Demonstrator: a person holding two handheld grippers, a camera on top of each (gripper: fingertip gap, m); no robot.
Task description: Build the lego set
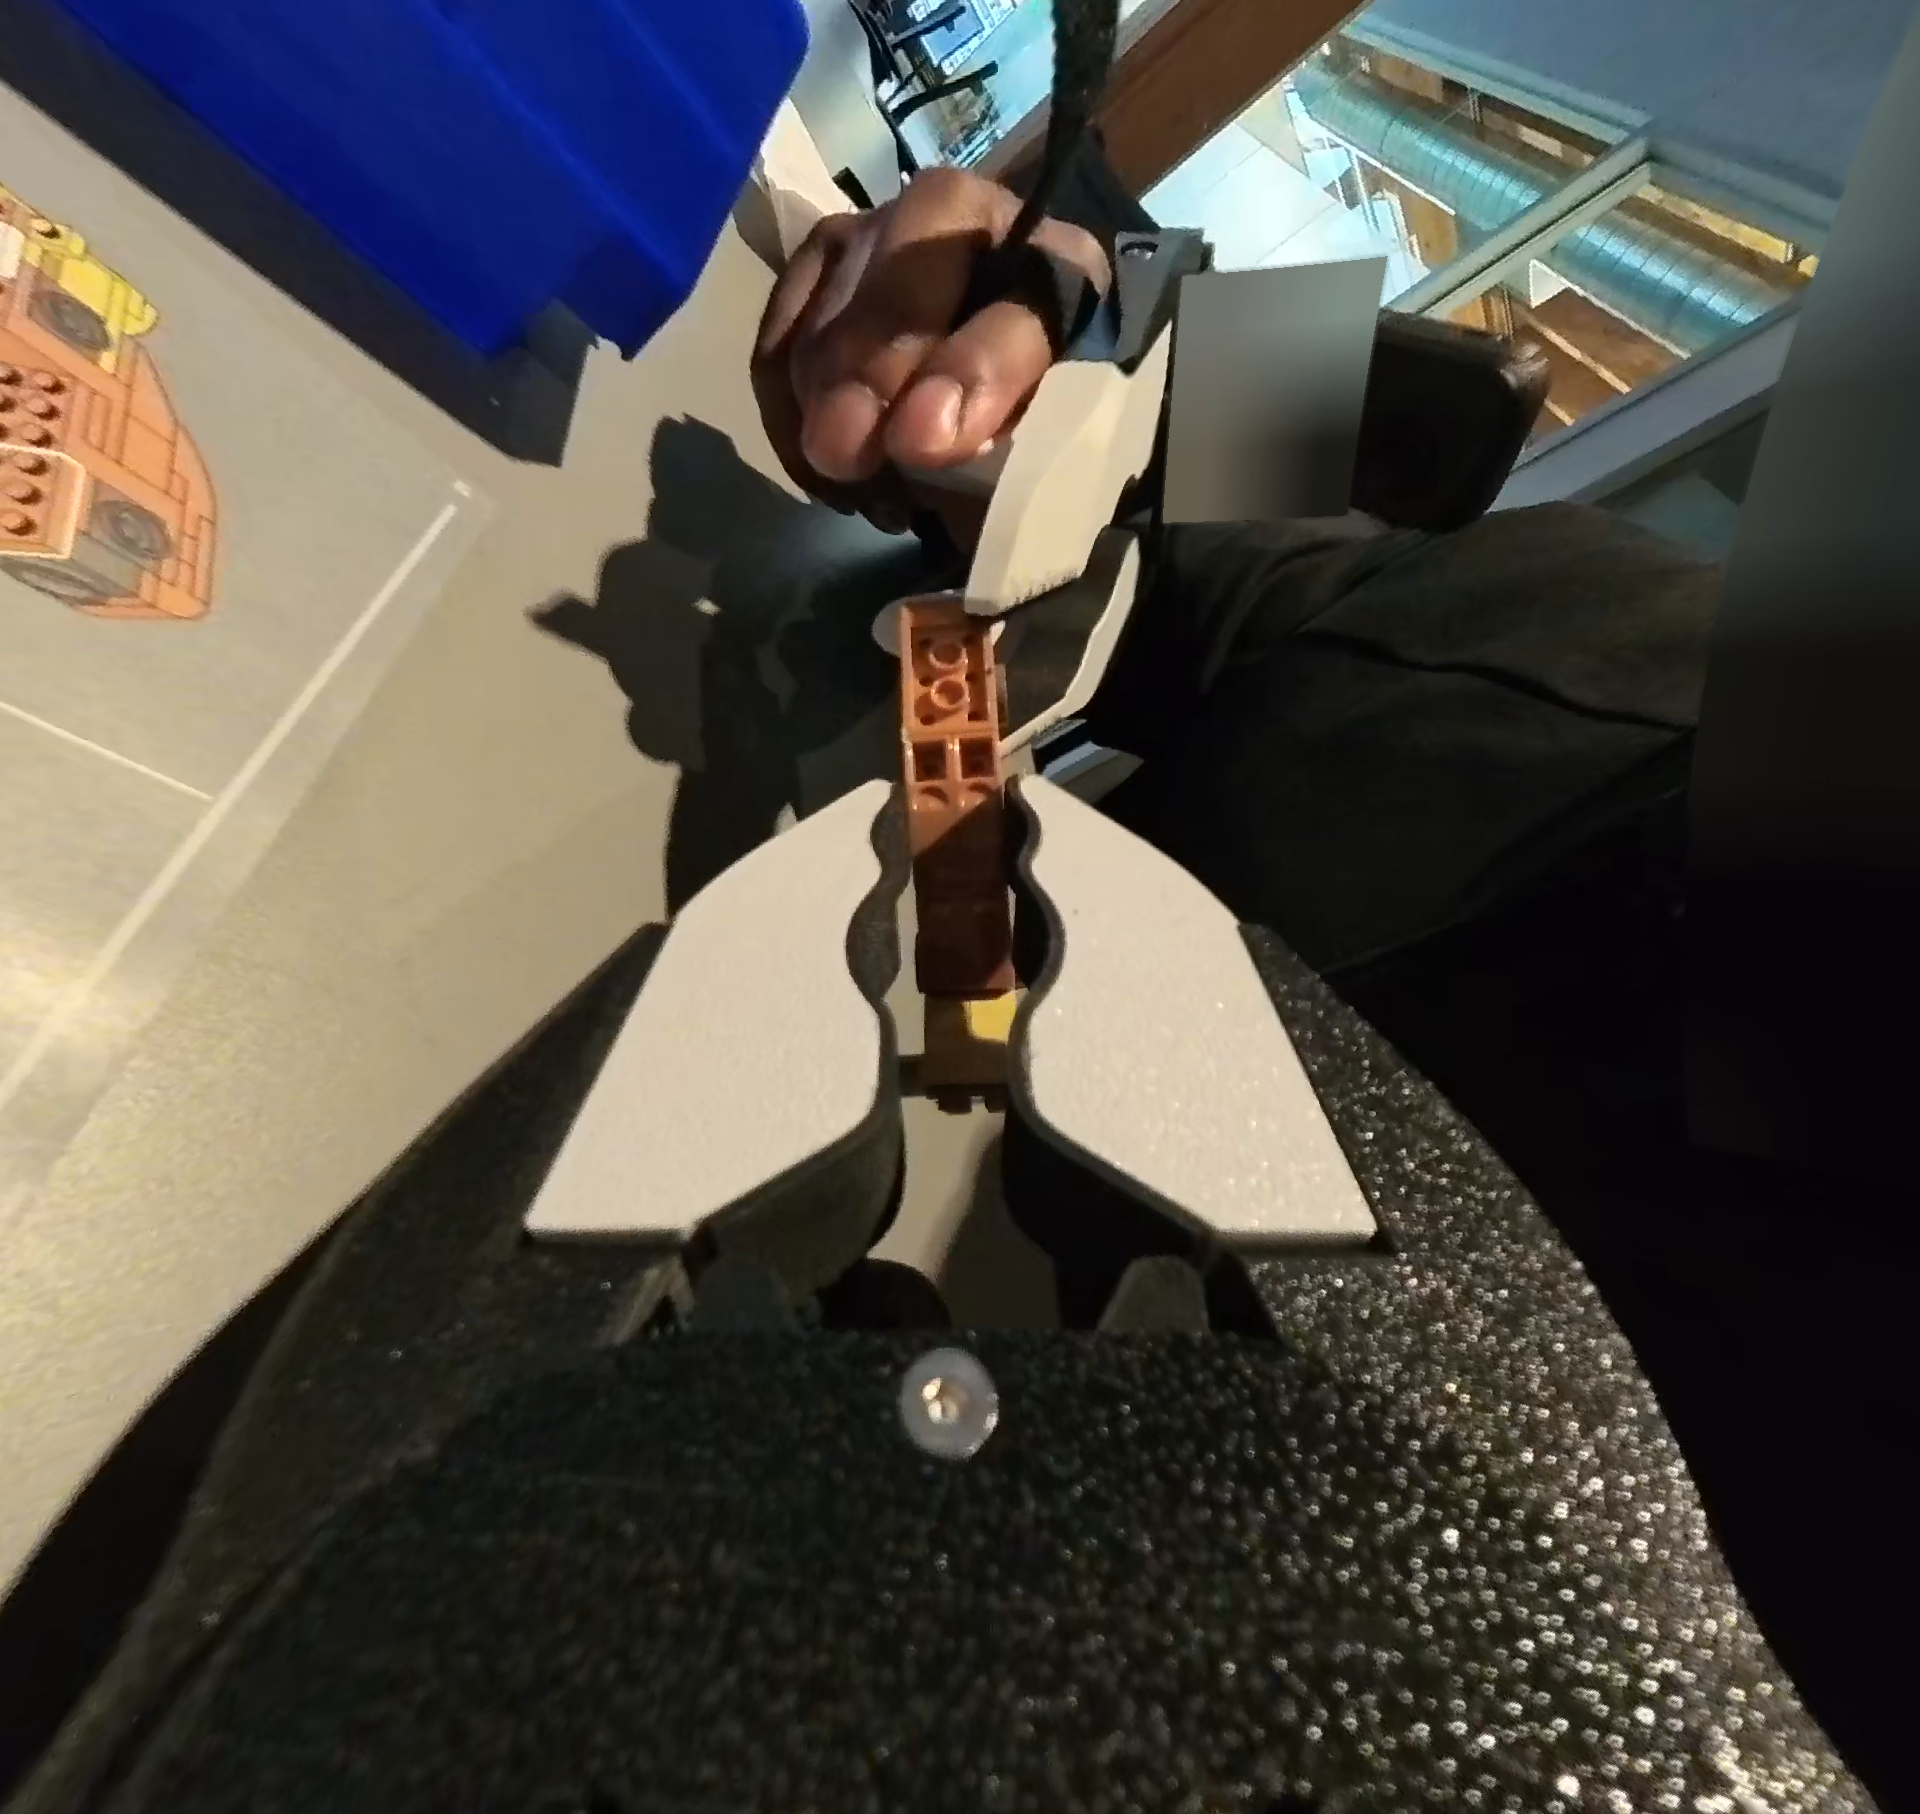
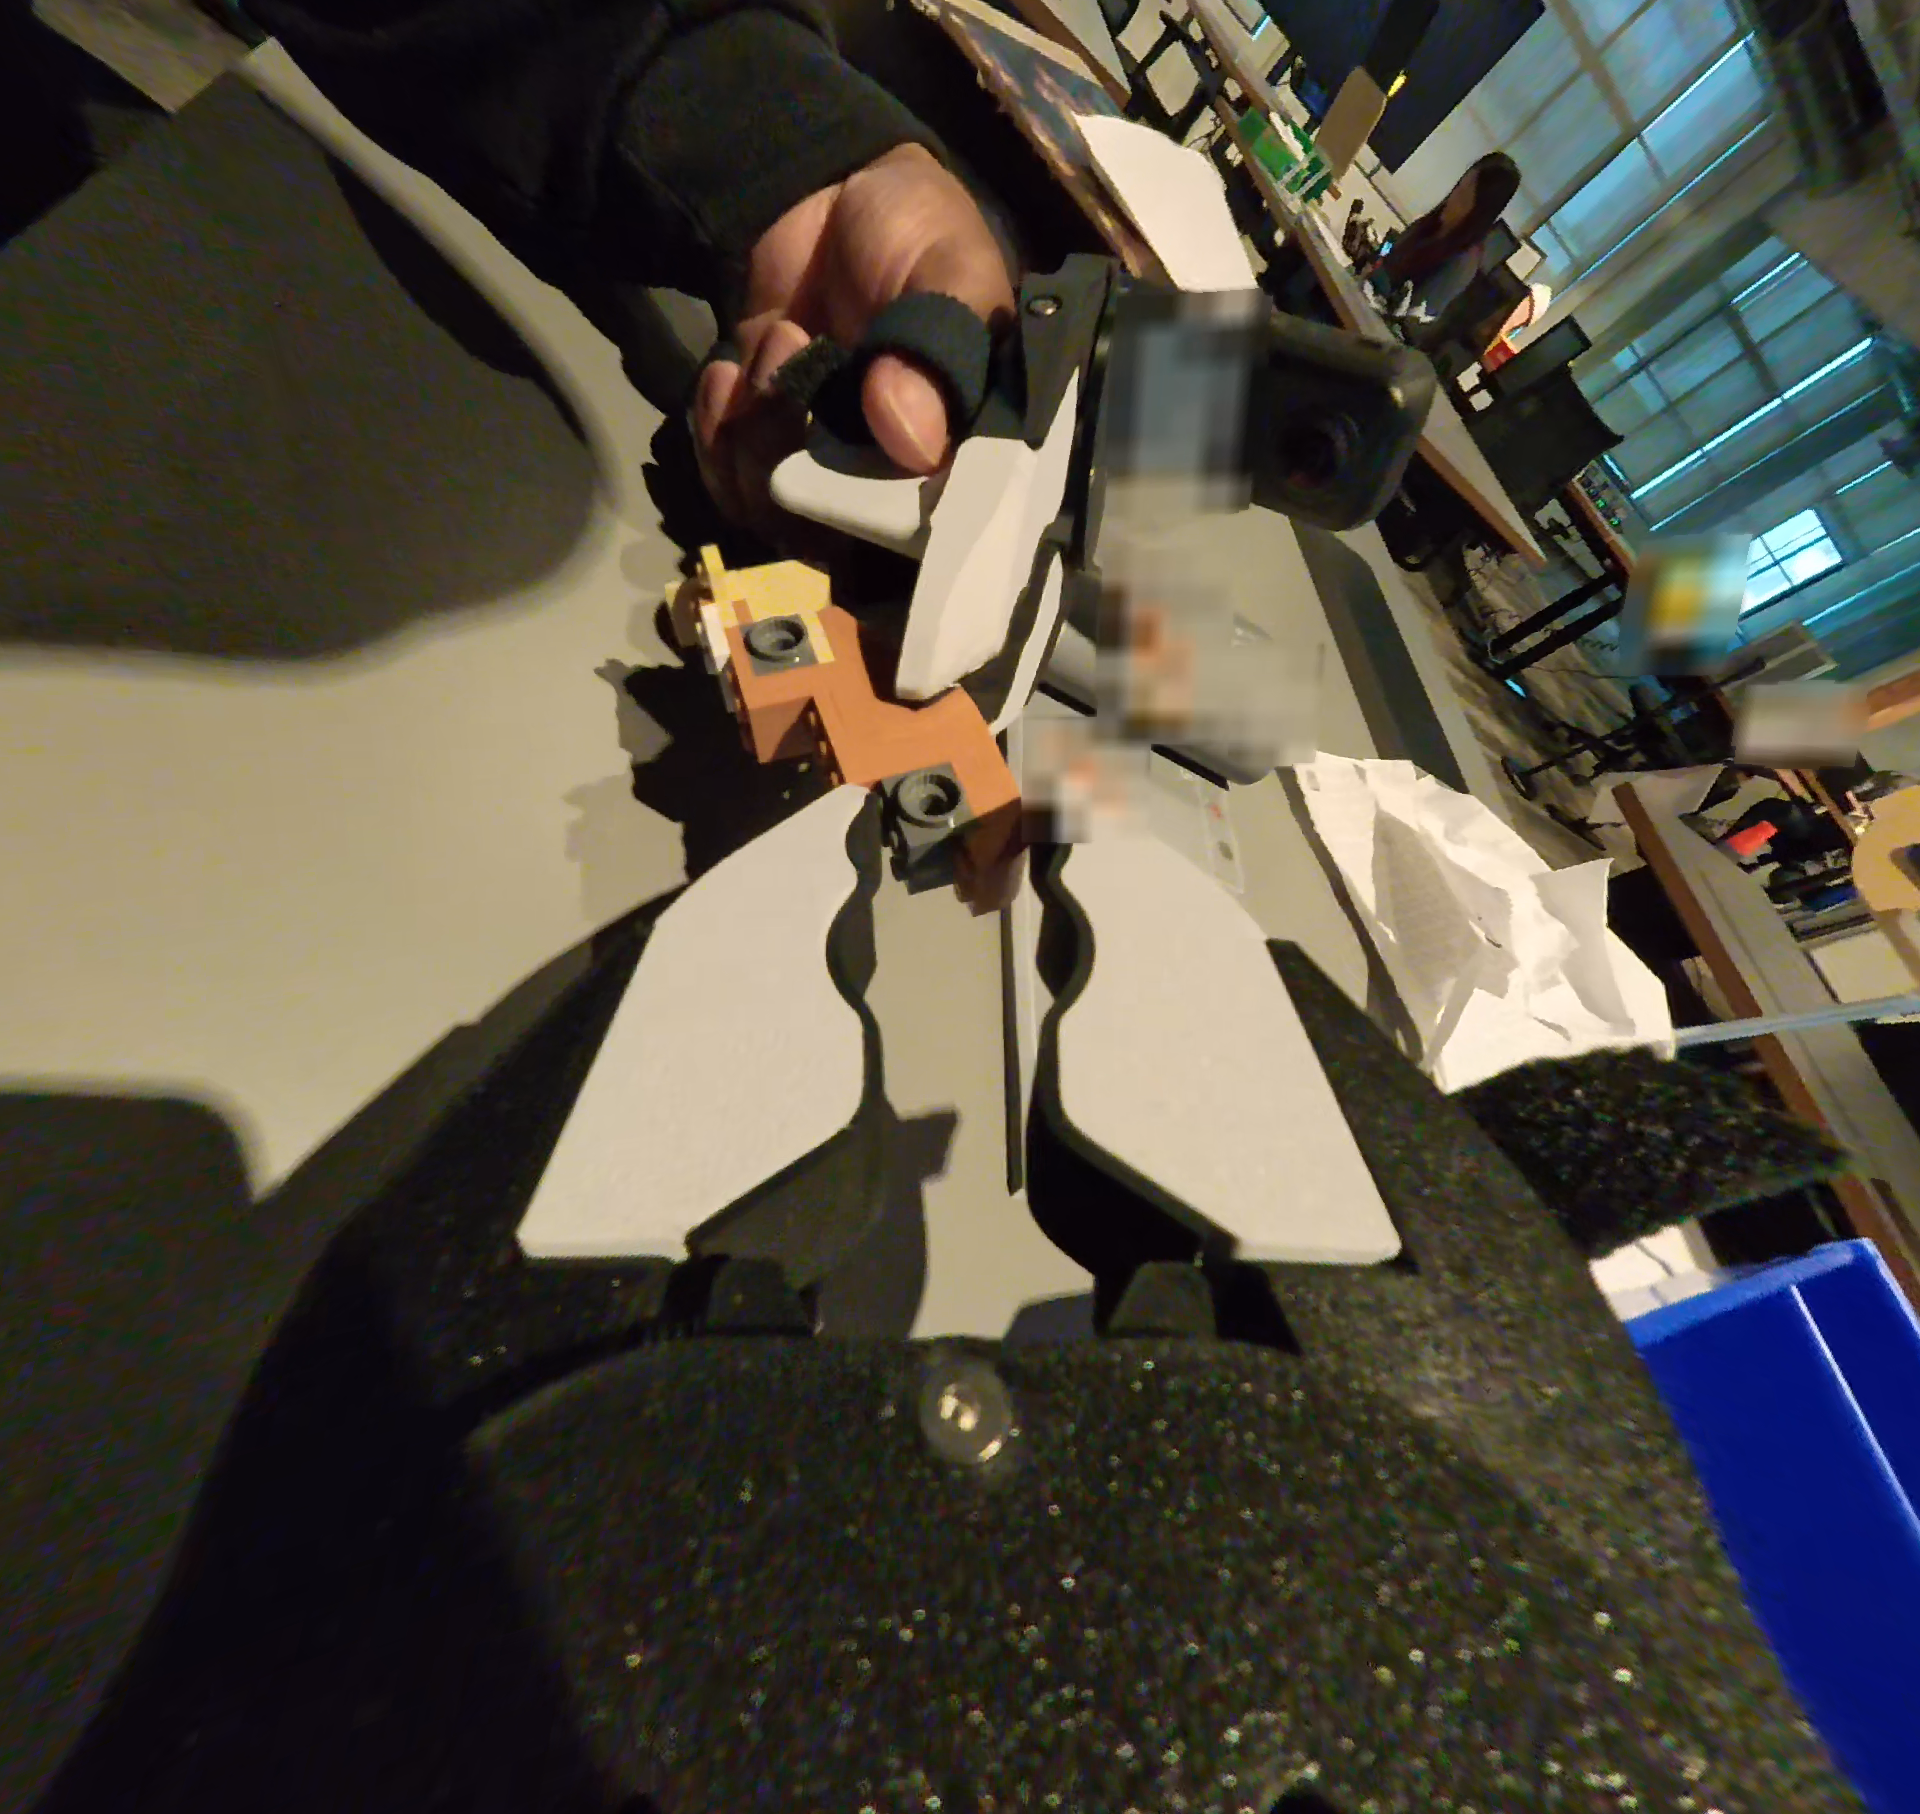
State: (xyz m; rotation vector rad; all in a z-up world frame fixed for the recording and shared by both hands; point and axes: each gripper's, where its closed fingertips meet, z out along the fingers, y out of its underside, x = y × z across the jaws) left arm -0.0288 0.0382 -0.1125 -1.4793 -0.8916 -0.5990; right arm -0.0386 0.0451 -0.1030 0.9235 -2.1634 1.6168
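Observation:
A brown lego assembly (image 1: 951,704) with dark grey round studs and tan and yellow pieces at one end is held in the air between both grippers. My left gripper (image 1: 951,808) is shut on its middle, with the build running deep between the fingers. In the right wrist view the assembly (image 2: 883,725) shows side on, with the left gripper (image 2: 966,663) clamped across it. My right gripper (image 2: 951,819) is closed on the end that carries a grey stud. It also shows in the left wrist view (image 1: 997,611), held by a hand.
A blue bin (image 1: 416,102) stands on the grey table, beside an instruction sheet (image 1: 94,414) with a picture of the build. Crumpled white paper (image 2: 1455,912) and the blue bin (image 2: 1787,1452) lie to the right. The person's dark sleeves are close behind the grippers. My two grippers' fingertips are within a few centimetres of each other.

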